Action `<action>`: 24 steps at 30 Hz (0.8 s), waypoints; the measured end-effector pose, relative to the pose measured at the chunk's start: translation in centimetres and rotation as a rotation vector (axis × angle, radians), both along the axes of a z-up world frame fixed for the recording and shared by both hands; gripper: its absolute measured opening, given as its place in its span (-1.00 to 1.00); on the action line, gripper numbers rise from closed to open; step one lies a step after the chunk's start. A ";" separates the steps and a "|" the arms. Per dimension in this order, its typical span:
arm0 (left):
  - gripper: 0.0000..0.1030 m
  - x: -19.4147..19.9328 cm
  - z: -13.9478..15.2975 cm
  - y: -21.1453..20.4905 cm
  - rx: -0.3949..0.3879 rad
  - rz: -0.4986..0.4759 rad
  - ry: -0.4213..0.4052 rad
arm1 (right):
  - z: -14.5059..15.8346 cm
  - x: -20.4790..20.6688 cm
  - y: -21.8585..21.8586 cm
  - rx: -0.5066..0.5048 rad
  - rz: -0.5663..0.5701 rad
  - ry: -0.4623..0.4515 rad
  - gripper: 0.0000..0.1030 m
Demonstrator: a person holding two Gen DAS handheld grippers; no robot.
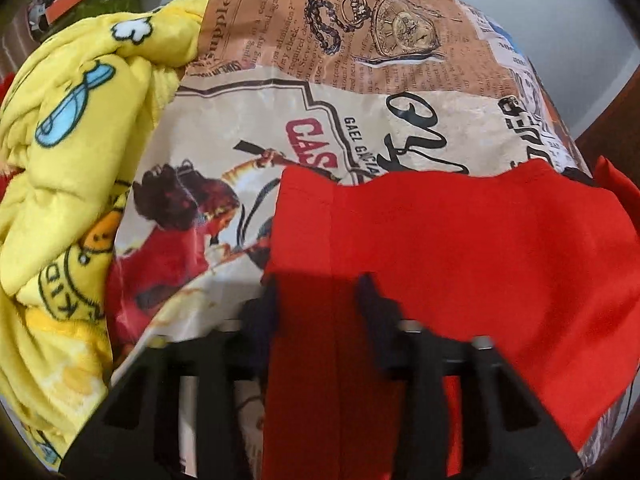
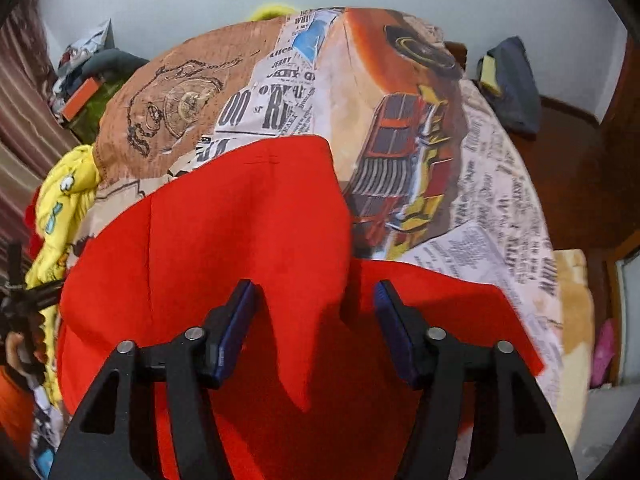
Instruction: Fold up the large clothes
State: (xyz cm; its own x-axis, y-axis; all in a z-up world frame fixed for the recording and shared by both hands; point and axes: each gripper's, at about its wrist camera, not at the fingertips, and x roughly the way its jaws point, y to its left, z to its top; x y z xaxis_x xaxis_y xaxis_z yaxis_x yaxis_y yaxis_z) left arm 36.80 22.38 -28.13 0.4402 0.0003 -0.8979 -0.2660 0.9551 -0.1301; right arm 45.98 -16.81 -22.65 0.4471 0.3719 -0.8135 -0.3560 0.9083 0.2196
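Note:
A red garment (image 1: 460,240) lies on a bed with a newspaper-print cover (image 1: 280,120). In the left wrist view my left gripper (image 1: 320,292) has its fingers on either side of a strip of the red cloth, jaws partly apart, the cloth running between them. In the right wrist view the red garment (image 2: 240,220) spreads over the bed cover (image 2: 400,120), with a fold of it hanging between the fingers. My right gripper (image 2: 314,300) is open above the cloth, its blue pads wide apart.
A crumpled yellow cartoon blanket (image 1: 68,160) lies at the left of the bed, also in the right wrist view (image 2: 64,200). A green and orange item (image 1: 80,0) sits at the far left. A dark blue bundle (image 2: 512,84) rests by the wall. Wooden furniture (image 2: 580,160) stands right.

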 end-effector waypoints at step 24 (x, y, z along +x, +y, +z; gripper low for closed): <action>-0.81 0.0 0.9 -1.0 0.168 0.059 0.002 | 1.8 -3.4 -7.1 -0.051 -0.182 -0.089 -0.93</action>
State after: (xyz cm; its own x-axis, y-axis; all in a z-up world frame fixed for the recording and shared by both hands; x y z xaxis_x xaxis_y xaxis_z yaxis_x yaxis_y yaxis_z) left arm 36.83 21.41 -27.20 0.4334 0.1765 -0.8838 -0.3224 0.9461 0.0309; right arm 42.53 -23.87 -20.88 0.5738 0.2377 -0.7837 -0.2011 0.9686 0.1465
